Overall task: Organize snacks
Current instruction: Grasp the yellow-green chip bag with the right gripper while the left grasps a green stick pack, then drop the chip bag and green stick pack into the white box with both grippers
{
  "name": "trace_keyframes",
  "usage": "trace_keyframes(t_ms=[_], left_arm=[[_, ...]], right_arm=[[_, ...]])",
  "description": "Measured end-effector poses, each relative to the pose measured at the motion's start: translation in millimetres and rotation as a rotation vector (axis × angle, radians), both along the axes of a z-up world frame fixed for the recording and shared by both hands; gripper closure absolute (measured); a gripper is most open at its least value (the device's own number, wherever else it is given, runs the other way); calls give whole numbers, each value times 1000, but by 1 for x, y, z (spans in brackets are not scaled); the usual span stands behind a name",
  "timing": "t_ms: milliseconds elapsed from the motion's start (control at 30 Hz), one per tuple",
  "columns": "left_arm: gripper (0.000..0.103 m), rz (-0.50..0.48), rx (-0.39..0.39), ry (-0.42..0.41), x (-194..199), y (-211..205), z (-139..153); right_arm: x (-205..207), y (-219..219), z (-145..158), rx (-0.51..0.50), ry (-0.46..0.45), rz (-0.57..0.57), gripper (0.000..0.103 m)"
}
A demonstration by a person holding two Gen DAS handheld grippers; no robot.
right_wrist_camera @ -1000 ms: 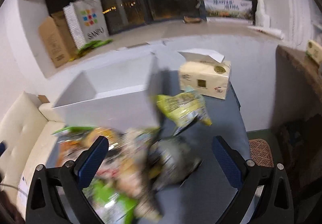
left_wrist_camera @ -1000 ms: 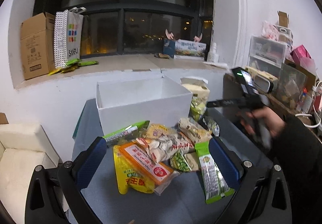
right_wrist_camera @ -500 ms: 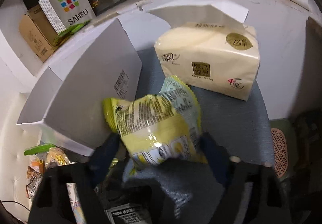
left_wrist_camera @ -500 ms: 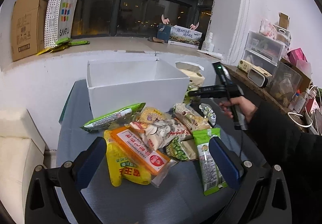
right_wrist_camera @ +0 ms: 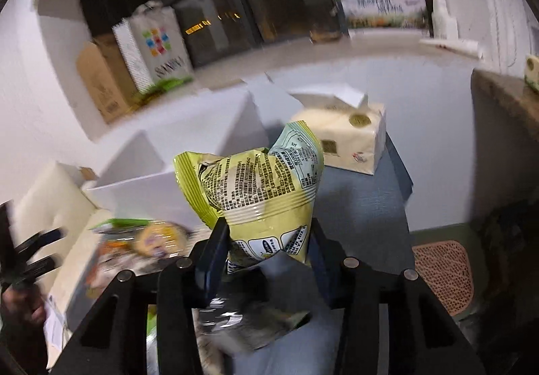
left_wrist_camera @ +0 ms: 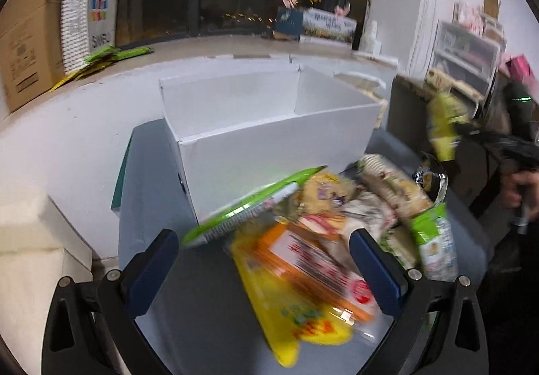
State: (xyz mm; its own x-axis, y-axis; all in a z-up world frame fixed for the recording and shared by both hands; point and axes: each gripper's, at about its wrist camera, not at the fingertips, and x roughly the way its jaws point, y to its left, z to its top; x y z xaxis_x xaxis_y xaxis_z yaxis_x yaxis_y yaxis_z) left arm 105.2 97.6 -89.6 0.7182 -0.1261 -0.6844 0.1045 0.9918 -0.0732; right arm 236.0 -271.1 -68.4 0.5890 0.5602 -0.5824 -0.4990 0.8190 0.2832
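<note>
A white open box [left_wrist_camera: 269,146] stands on the grey table [left_wrist_camera: 188,290], nothing visible inside it. In front of it lies a pile of snack packets: a yellow one [left_wrist_camera: 296,317], an orange one [left_wrist_camera: 313,267] and a long green one [left_wrist_camera: 249,210]. My left gripper [left_wrist_camera: 262,240] hangs open just above the pile with nothing gripped. My right gripper [right_wrist_camera: 267,233] is closing, and its pads press on a yellow-green snack bag [right_wrist_camera: 259,193] held up off the table to the right of the box [right_wrist_camera: 141,196]. That bag [left_wrist_camera: 443,125] also shows, blurred, in the left wrist view.
A cream tissue pack [right_wrist_camera: 340,139] sits on the table behind the held bag. On the windowsill are a cardboard box [left_wrist_camera: 27,38] and a paper bag [left_wrist_camera: 91,11]. Storage drawers [left_wrist_camera: 468,48] line the right wall. A cream cushion [left_wrist_camera: 30,240] is left of the table.
My right gripper has closed on the yellow-green bag and raised it off the table. My left gripper has moved forward and down, closer to the snack pile and box.
</note>
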Motion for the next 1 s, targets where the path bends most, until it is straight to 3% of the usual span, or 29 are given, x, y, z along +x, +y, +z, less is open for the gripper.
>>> trace_keyframes(t_ms=[200, 300, 333, 400, 500, 633, 833, 1000], left_arm=[[2, -82, 152, 56, 40, -9, -20], [35, -100, 210, 83, 55, -11, -25], [55, -100, 225, 103, 60, -10, -28], [60, -121, 244, 128, 66, -11, -34], [74, -149, 264, 93, 57, -17, -29], [88, -112, 206, -6, 30, -13, -2], [89, -13, -4, -166, -2, 10, 55], [89, 53, -196, -258, 16, 25, 104]], right_arm=[[-49, -12, 21, 63, -54, -1, 54], [-63, -9, 27, 77, -68, 24, 54], [-66, -8, 27, 77, -72, 28, 54], [-70, -6, 27, 74, -71, 34, 54], [-74, -1, 23, 76, -57, 49, 54], [-77, 5, 22, 93, -48, 68, 54], [-77, 26, 29, 105, -62, 95, 54], [-58, 64, 50, 101, -80, 111, 54]])
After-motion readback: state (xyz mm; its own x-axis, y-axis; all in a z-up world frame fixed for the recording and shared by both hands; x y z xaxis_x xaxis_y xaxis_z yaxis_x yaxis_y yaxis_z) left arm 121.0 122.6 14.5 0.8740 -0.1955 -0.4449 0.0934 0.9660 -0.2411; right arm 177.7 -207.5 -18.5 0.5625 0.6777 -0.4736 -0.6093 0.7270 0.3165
